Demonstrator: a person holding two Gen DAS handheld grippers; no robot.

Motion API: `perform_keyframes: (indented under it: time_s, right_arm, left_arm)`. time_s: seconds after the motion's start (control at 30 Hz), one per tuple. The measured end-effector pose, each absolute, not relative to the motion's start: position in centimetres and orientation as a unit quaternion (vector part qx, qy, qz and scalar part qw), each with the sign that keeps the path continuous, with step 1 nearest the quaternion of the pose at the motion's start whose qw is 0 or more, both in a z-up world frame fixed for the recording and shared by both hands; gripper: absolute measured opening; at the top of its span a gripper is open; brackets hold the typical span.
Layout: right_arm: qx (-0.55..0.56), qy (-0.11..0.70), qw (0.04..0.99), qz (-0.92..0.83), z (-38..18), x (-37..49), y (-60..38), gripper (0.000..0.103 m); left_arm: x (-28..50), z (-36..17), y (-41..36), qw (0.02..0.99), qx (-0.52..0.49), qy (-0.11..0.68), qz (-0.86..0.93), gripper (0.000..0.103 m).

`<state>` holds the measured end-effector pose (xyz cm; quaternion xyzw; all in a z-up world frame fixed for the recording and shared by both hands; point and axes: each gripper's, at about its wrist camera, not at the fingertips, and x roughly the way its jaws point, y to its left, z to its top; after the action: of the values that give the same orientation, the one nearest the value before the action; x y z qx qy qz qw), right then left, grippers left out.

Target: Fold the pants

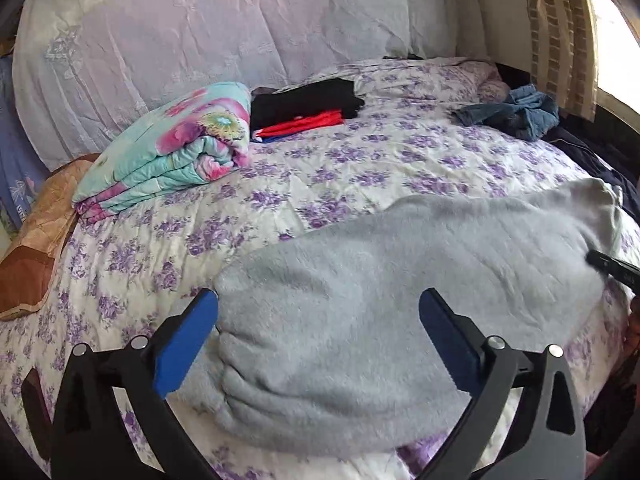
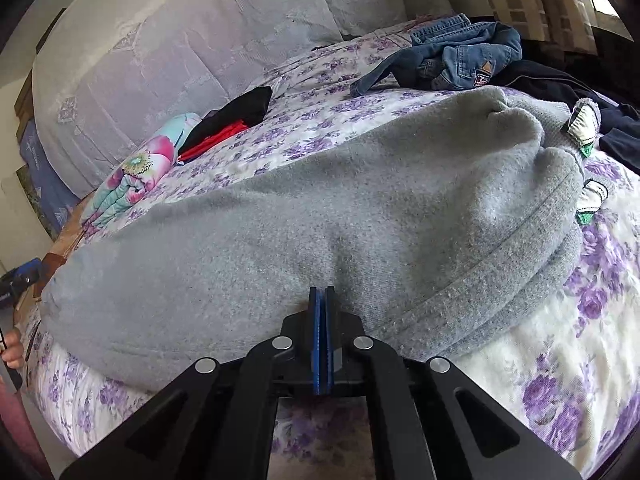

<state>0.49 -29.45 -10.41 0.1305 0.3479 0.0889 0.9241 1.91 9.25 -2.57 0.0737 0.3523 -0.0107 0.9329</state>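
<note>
Grey fleece pants (image 1: 400, 280) lie folded lengthwise across the near part of the bed (image 1: 360, 168). My left gripper (image 1: 318, 308) is open, its blue pads (image 1: 188, 340) spread on either side of the pants' cuff end, just above the cloth. In the right wrist view the same pants (image 2: 320, 208) fill the middle, with the waistband and white pocket linings (image 2: 584, 124) at the right. My right gripper (image 2: 322, 294) is shut, its tips at the near edge of the pants; whether cloth is pinched between them is hidden. Its tip also shows in the left wrist view (image 1: 612, 266).
A folded floral blanket (image 1: 172, 148) and a stack of black and red clothes (image 1: 308, 108) lie at the far left of the bed. Crumpled jeans (image 1: 516, 114) and dark garments (image 2: 560, 80) lie at the far right. A draped sofa back (image 1: 200, 40) rises behind.
</note>
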Motion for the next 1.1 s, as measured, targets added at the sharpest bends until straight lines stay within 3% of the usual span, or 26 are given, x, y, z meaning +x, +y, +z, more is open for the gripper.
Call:
perform_keyframes:
  time_s: [0.1, 0.17, 0.43, 0.67, 0.73, 0.8, 1.1]
  right_arm:
    - [0.108, 0.351, 0.926, 0.082, -9.8, 0.3, -28.6, 0.016]
    - [0.106, 0.355, 0.925, 0.087, -8.6, 0.3, -27.8, 0.024]
    - [0.077, 0.337, 0.909, 0.234, -2.8, 6.9, -18.1, 0.025]
    - [-0.042, 0.434, 0.861, 0.261, -6.9, 14.9, -8.6, 0.022]
    - [-0.050, 0.447, 0.855, 0.258, -7.8, 15.6, -9.8, 0.015]
    - [-0.035, 0.453, 0.857, 0.244, -8.0, 16.1, -13.7, 0.000]
    - [-0.031, 0.424, 0.905, -0.001, -7.5, 13.4, -34.2, 0.000]
  left_arm:
    - [5.9, -6.7, 12.0, 0.899, 0.031, 0.435, 0.044, 0.098]
    - [6.4, -8.9, 12.9, 0.893, 0.030, 0.445, 0.056, 0.099]
    - [5.2, -9.0, 13.0, 0.912, 0.032, 0.406, 0.054, 0.099]
    - [5.0, -8.9, 12.9, 0.914, 0.027, 0.401, 0.051, 0.099]
    - [5.0, -9.0, 12.9, 0.914, 0.027, 0.401, 0.052, 0.099]
    - [5.0, -8.9, 12.8, 0.914, 0.029, 0.401, 0.053, 0.099]
    - [5.0, -9.0, 12.8, 0.914, 0.031, 0.401, 0.055, 0.099]
